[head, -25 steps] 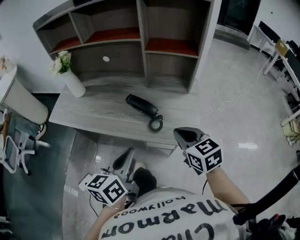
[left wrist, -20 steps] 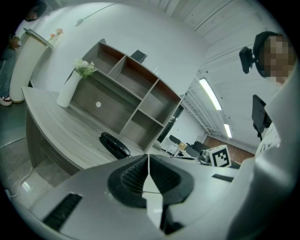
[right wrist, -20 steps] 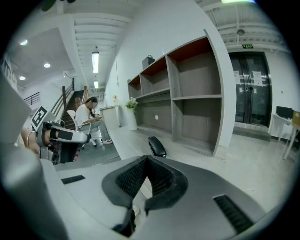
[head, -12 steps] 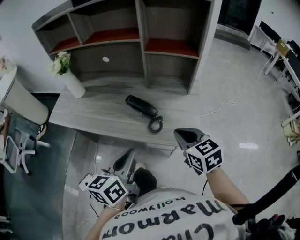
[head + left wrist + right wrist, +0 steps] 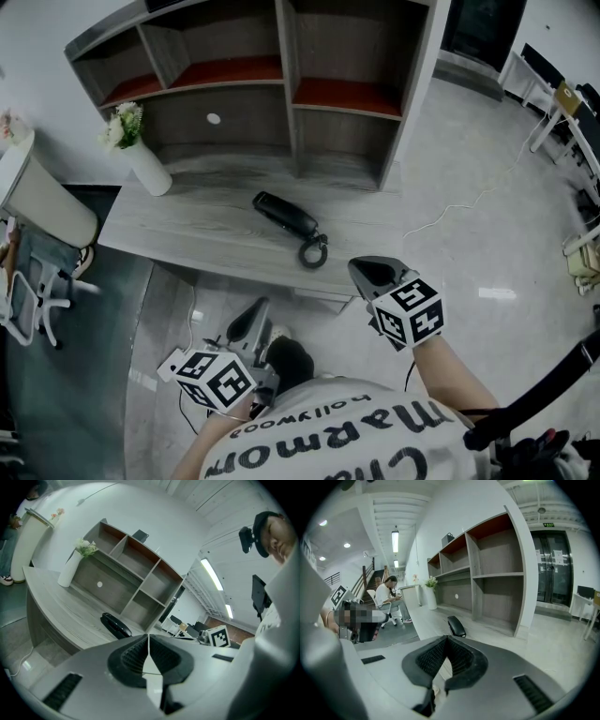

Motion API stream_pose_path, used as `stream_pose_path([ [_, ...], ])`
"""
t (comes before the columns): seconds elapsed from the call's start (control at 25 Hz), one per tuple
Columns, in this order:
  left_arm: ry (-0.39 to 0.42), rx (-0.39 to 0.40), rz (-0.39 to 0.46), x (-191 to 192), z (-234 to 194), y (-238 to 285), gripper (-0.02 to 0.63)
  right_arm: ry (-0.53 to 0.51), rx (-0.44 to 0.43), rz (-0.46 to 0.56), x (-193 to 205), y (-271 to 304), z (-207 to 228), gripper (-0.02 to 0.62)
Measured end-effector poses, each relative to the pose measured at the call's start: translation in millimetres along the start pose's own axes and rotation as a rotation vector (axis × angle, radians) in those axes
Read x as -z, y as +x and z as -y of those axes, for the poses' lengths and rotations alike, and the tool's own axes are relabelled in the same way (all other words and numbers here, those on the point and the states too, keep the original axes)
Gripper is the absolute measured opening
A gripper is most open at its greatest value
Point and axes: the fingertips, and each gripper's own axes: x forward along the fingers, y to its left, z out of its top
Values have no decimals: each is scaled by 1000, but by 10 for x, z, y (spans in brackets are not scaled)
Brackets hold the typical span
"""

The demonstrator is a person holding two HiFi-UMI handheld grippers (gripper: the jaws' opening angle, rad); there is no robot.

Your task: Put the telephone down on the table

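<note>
The jaws of the left gripper [image 5: 149,641] are seen pressed together along a thin line, with nothing between them. The jaws of the right gripper [image 5: 447,641] are likewise closed at the tips and empty. In the head view both grippers are held off the table's front edge, the left gripper [image 5: 249,317] lower and further back and the right gripper [image 5: 373,272] just short of the edge, near the front right corner. Neither is in touch with anything.

The telephone [image 5: 284,213] is found lying flat on the tabletop [image 5: 178,220], slanted, in the right half and near the front edge. A dark loop [image 5: 313,251], seemingly its cord, rests at its near end almost on that edge. The handset is also seen beyond the closed jaws in the left gripper view [image 5: 116,625] and the right gripper view [image 5: 456,626].

The task is judged to be done: the telephone is down and released, and nothing appears left but to draw the hands away.

A white vase [image 5: 147,165] with flowers is placed at the back left corner, well apart from the handset. An empty shelf unit [image 5: 286,70] is set along the back edge. A cable [image 5: 450,208] is laid on the floor to the right. Nothing stands in the way.
</note>
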Motion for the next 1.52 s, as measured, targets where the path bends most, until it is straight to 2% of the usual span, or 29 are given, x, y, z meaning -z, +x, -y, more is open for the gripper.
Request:
stream_pose_path([
  [0.44, -1, -3, -3, 8, -44, 33, 16, -2, 4, -11, 32, 57, 34, 11],
  [0.56, -2, -6, -5, 3, -53, 36, 16, 64, -11, 34, -31, 49, 40, 11],
  [0.64, -2, -7, -6, 2, -51, 42, 16, 151, -69, 79, -99, 44, -9, 12],
  [0.72, 0, -7, -8, 3, -43, 45, 16, 267, -188, 153, -218, 24, -114, 12],
  [0.8, 5, -3, -2, -11, -24, 41, 16, 349, -310, 273, -427, -56, -230, 12],
  [0.92, 50, 31, 39, -91, 64, 21, 16, 320, -443, 408, -728, -231, -452, 15],
  [1.0, 91, 43, 55, -142, 124, 14, 16, 284, -494, 431, -829, -291, -592, 14],
  [1.08, 113, 45, 50, -150, 153, 24, 16, 234, -468, 381, -788, -234, -640, 12],
  [1.2, 116, 36, 32, -118, 133, 42, 15, 110, -340, 245, -545, -53, -572, 12],
  [1.28, 112, 29, 25, -96, 103, 44, 16, 68, -287, 184, -418, 14, -517, 11],
  [1.52, 98, 17, 23, -76, 56, 46, 16, 18, -230, 129, -263, 73, -421, 11],
])
